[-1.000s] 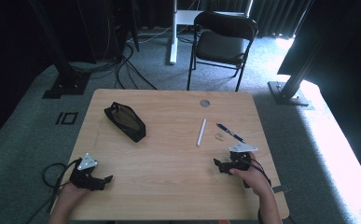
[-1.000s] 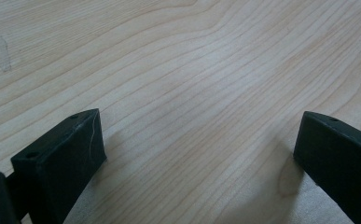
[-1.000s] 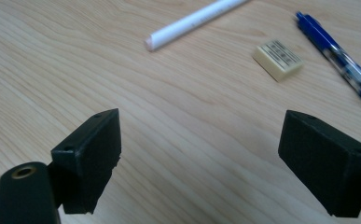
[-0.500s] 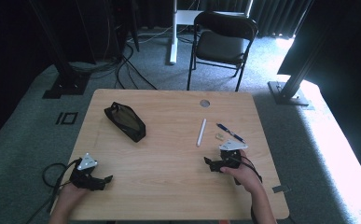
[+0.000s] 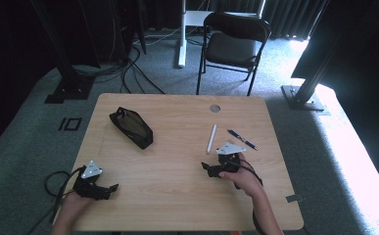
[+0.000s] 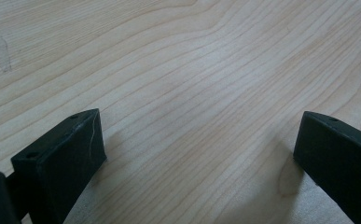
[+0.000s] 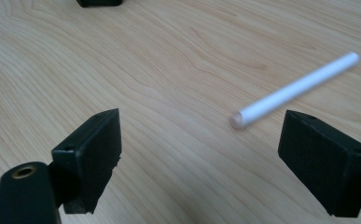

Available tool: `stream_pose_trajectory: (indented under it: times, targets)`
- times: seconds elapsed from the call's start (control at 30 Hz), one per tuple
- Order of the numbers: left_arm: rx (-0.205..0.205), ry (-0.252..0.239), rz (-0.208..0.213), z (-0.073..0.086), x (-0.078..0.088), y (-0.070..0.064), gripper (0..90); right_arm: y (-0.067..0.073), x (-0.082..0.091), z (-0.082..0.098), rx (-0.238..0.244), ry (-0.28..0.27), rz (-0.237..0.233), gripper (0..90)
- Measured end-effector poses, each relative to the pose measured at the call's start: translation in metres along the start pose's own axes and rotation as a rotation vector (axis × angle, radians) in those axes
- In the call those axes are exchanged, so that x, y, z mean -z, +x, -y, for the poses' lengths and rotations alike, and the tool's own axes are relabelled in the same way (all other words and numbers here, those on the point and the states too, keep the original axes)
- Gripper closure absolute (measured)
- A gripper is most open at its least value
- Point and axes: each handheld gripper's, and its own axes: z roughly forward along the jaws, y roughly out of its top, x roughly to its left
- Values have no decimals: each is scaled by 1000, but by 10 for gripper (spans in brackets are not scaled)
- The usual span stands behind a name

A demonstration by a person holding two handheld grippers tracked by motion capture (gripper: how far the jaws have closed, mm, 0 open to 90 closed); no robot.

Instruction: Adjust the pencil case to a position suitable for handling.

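1. So, no brand, label or writing is readable anywhere: the white stick is plain, the blue pen is too small to make out any print, and the black pouch shows nothing legible.
2. The white stick lies flat on the wooden table, right of centre, long axis running from near to far with a slight lean. In the right gripper view its round near end points toward the gap between the jaws.
3. The blue pen sits just beside the stick, to its right and angled diagonally, apart from it.
4. The right gripper is spread wide, holding nothing, just short of the stick's near end.
5. The left gripper is at the table's near left corner, jaws wide apart too, with bare wood between them.
6. The pouch lies diagonally on the far left, well apart from both grippers.
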Motion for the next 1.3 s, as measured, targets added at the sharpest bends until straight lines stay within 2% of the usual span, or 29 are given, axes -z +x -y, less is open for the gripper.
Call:
stream_pose_trajectory:
  times: [0.6, 0.8, 1.0, 1.3]
  targets:
    - [0, 1, 0, 0, 0, 0, 21, 25, -43, -35, 59, -8, -62, 132]
    - [0, 1, 0, 0, 0, 0, 22, 36, -54, -44, 61, -22, -94, 133]
    - [0, 1, -2, 0, 0, 0, 21, 47, -64, -51, 87, -23, -112, 134]
    - [0, 1, -1, 0, 0, 0, 21, 57, -82, -61, 99, -36, -148, 136]
